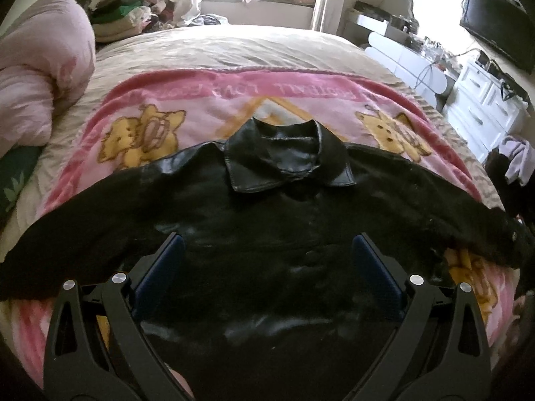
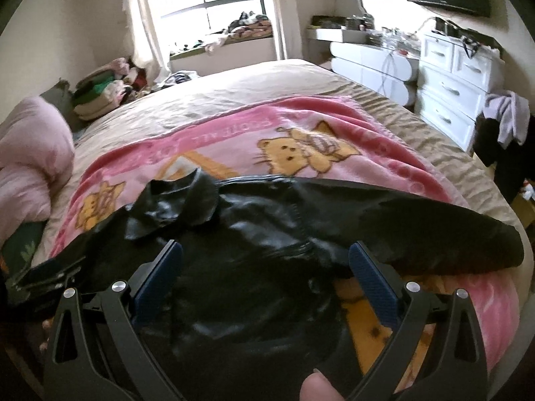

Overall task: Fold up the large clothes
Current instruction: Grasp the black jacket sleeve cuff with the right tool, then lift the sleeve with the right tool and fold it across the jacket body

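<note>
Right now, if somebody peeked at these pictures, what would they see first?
First, the big shiny black jacket spread flat with its sleeves out wide and its collar pointing toward the window. It lies on a pink blanket with yellow cartoon cats, on top of the bed. Close up, the left gripper and right gripper both hang open above the jacket.

I see the bed (image 1: 254, 43) under a tan cover, with a pink blanket (image 1: 214, 100) spread across it. The black jacket (image 1: 267, 220) lies flat on that blanket, sleeves out sideways. A pink duvet (image 1: 43, 77) is bunched at the bed's left edge.
</note>
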`<state>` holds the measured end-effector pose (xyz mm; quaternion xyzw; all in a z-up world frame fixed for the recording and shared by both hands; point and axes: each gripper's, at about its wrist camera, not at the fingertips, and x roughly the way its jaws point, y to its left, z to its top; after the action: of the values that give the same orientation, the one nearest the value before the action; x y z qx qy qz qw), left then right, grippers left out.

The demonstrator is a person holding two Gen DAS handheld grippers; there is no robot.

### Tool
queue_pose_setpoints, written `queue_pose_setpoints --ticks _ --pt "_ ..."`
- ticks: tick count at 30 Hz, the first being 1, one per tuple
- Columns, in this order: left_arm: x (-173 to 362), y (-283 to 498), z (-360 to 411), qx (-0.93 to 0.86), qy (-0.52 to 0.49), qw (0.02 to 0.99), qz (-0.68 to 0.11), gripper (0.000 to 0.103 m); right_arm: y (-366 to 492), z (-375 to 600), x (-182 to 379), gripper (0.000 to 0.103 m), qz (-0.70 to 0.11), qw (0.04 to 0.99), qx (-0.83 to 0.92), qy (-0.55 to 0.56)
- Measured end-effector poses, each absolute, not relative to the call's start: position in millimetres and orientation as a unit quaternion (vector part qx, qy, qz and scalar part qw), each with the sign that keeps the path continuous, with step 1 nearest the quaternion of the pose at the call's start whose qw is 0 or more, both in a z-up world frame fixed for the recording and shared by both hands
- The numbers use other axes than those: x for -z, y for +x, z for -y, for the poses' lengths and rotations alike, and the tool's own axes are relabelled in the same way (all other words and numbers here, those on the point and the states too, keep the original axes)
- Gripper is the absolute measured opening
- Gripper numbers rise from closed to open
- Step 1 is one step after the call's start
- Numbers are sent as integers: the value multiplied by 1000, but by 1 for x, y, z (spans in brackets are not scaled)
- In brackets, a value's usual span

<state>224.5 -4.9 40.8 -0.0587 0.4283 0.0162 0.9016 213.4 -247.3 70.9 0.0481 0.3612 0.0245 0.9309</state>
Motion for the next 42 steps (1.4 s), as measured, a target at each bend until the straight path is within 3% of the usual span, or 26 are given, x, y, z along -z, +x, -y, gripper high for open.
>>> queue_pose_setpoints --ticks 17,30,42 --pt "-14 250 30 -1 -63 894 -444 94 237 348 -31 99 -363 917 89 141" --pt "-14 279 96 36 -40 888 -456 94 225 419 -22 99 -350 900 172 197" --pt "8 288 125 59 -32 873 -483 94 209 507 19 99 -339 829 297 330"
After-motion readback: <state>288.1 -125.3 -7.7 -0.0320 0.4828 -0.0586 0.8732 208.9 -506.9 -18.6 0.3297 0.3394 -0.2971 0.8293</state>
